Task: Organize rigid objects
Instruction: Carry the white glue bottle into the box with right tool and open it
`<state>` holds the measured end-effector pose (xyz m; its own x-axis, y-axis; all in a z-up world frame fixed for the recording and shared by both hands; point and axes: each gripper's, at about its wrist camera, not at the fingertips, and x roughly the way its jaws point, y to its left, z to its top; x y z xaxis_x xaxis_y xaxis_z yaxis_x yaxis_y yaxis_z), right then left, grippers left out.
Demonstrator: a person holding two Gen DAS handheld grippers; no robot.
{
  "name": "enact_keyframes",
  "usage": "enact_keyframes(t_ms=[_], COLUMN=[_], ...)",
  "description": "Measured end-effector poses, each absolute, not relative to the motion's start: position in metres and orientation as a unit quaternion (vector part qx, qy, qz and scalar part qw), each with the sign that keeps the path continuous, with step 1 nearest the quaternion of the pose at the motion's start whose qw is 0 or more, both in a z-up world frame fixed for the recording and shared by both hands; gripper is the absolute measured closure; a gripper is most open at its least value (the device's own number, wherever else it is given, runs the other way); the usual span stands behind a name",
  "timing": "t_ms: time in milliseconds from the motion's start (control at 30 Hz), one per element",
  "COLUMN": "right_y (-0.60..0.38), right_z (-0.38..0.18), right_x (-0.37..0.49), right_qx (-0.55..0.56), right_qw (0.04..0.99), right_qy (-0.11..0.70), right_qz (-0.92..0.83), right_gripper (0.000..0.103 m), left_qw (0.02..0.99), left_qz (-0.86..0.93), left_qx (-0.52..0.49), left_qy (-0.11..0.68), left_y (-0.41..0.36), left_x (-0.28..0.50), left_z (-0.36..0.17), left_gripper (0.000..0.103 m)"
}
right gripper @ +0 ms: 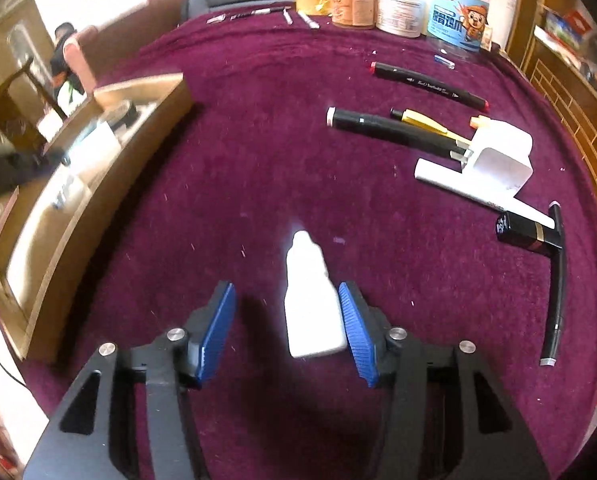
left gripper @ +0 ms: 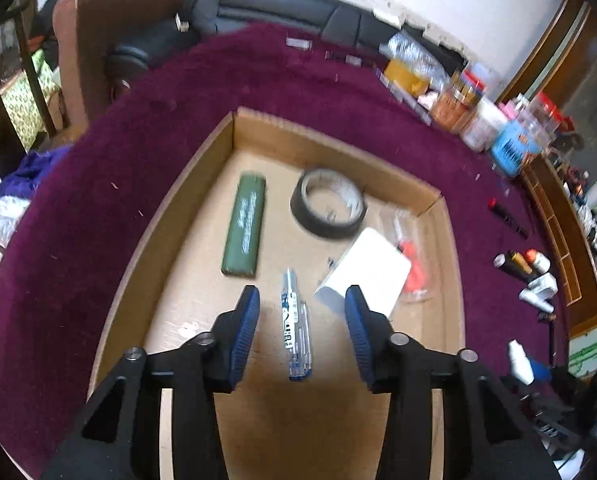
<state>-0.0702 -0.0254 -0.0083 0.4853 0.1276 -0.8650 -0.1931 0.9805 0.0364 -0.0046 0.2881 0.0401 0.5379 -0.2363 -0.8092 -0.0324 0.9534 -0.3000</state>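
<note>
My left gripper (left gripper: 301, 292) hovers open over a shallow cardboard box (left gripper: 234, 120). A clear blue-and-white pen-like tool (left gripper: 296, 328) lies on the box floor between its fingers, untouched by either pad. The box also holds a green case (left gripper: 244, 224), a black tape roll (left gripper: 328, 202), a white card (left gripper: 368, 276) and an orange item in a clear bag (left gripper: 414, 272). My right gripper (right gripper: 285, 287) is open over the purple cloth. A small white bottle (right gripper: 312, 312) lies between its fingers, close against the right pad (right gripper: 356, 328) and well apart from the left one.
On the cloth to the right lie a red-capped marker (right gripper: 430, 86), a black marker (right gripper: 390, 126), a gold pen (right gripper: 422, 120), a white holder (right gripper: 498, 156), a black lipstick (right gripper: 526, 230) and a black pen (right gripper: 558, 284). Jars (right gripper: 398, 8) line the far edge. The box (right gripper: 98, 184) stands at left.
</note>
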Motion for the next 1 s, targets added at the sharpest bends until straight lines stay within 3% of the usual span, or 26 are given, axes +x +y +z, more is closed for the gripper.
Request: enact_keyframes(t_ms=[100, 367, 633, 1000], right_y=[-0.026, -0.035, 0.048, 0.198], right_z=[-0.009, 0.022, 0.062, 0.008], right_x=[-0.076, -0.076, -0.064, -0.012], right_qx=[-0.060, 0.025, 0.057, 0.076], right_qw=[0.866, 0.874, 0.853, 0.748], right_qy=[0.490, 0.472, 0.463, 0.568], right_qz=[0.079, 0.115, 0.233, 0.335], right_gripper=[0.080, 0.080, 0.079, 0.079], left_qw=[0.869, 0.875, 0.879, 0.873], left_qz=[-0.074, -0.077, -0.045, -0.033], left_qx=[-0.176, -0.235, -0.273, -0.302], left_qy=[0.457, 0.416, 0.389, 0.381], left_y=[0.298, 0.325, 0.355, 0.387], left_x=[-0.021, -0.067, -0.108, -0.128], left_z=[0.052, 0.066, 0.061, 0.047], left_gripper=[0.057, 0.056, 0.054, 0.053])
